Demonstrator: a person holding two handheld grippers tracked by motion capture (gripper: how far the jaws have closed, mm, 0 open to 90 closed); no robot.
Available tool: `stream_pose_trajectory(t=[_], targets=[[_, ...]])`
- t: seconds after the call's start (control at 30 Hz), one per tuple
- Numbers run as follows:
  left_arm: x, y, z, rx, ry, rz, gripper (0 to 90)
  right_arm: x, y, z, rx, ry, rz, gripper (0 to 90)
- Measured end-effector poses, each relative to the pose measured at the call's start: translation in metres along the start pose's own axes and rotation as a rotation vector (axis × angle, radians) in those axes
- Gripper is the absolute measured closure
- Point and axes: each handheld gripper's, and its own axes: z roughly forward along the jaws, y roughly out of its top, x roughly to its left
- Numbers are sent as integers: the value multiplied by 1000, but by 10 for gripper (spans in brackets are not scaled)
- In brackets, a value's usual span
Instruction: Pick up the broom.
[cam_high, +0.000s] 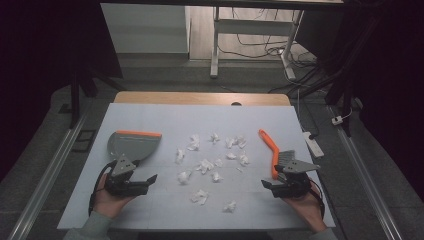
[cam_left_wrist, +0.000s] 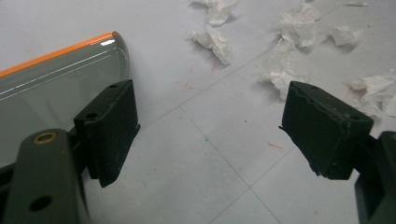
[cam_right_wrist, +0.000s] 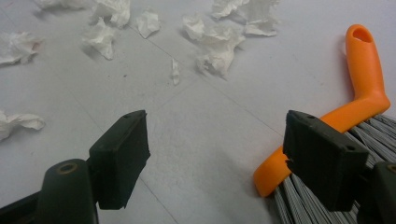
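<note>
Both tools spread, ready for brush and dustpan.
We hold the left tool (cam_high: 142, 181) and right tool (cam_high: 274, 186) with jaws wide apart, gripping nothing. To start well, we judge the right should close squarely on the orange brush (cam_right_wrist: 359, 100) handle just beside its jaw, while the dustpan (cam_high: 131, 144) lies just ahead of the left; paper scraps (cam_high: 205, 165) sit between them on the desk (cam_high: 150, 117).

A wooden table (cam_high: 200, 98) has a big white sheet (cam_high: 165, 117) on top. A white power strip (cam_high: 313, 144) lies on the grey floor (cam_high: 165, 75) beside it. Far behind stands a white desk leg (cam_high: 215, 45) near tangled black cables (cam_high: 260, 47).
</note>
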Motion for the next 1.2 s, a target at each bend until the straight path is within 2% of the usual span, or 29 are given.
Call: stream_pose_trajectory(t=[0.3, 0.6, 1.0, 1.2], targets=[[0, 0, 0, -6, 3, 5, 200, 2, -1, -2, 7, -8, -5, 234], [0, 0, 0, -1, 5, 9, 202, 2, 6, 1, 16, -11, -12, 249], [1, -1, 0, 4, 8, 10, 203, -1, 41, 3, 76, -42, -19, 274], [2, -1, 1, 7, 11, 9, 202, -16, 63, 15, 133, -73, 8, 277]])
